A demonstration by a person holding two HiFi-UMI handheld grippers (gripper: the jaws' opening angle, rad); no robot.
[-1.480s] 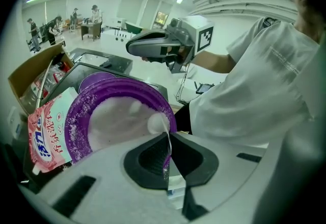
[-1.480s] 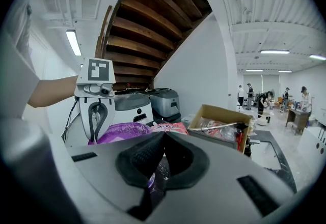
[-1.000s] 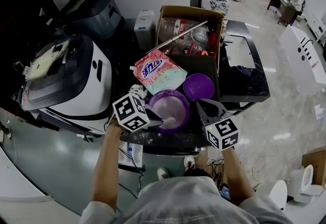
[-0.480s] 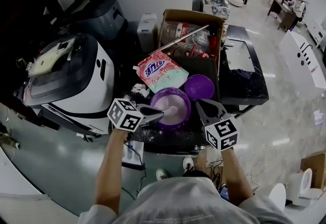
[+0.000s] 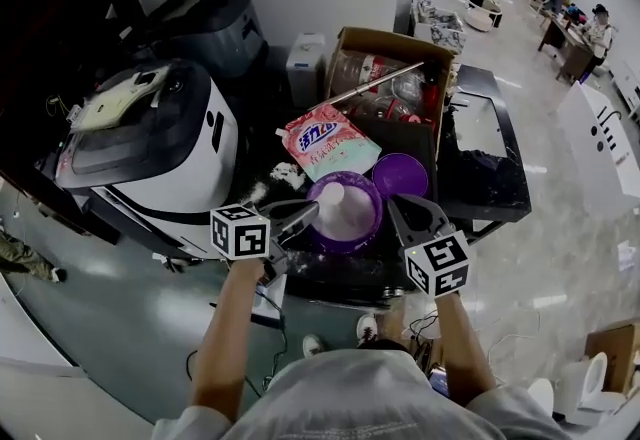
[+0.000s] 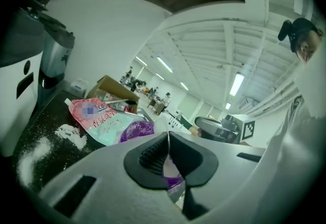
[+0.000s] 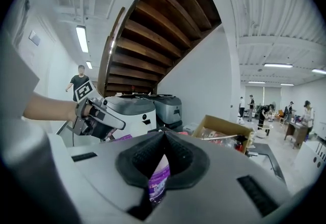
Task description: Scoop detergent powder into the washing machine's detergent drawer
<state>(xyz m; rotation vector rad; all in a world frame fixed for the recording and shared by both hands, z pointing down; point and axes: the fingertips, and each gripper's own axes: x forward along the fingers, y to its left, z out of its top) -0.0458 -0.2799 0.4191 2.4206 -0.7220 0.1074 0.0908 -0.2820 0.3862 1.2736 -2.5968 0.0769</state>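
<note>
A purple tub of white detergent powder stands on the dark table, with its purple lid lying beside it to the right. My left gripper is shut on the handle of a white scoop, which is held over the tub's left side with powder in it. My right gripper is shut on the tub's right rim; purple wall shows between its closed jaws. The white washing machine stands to the left. Its drawer is not visible.
A pink detergent bag lies behind the tub, with spilled powder next to it. An open cardboard box with bottles and a metal rod stands behind. A second grey machine is at the back left. People stand far off across the room.
The left gripper has lifted the scoop out of the powder and drawn it up and to the left in the tub. The right gripper stays put on the rim.
</note>
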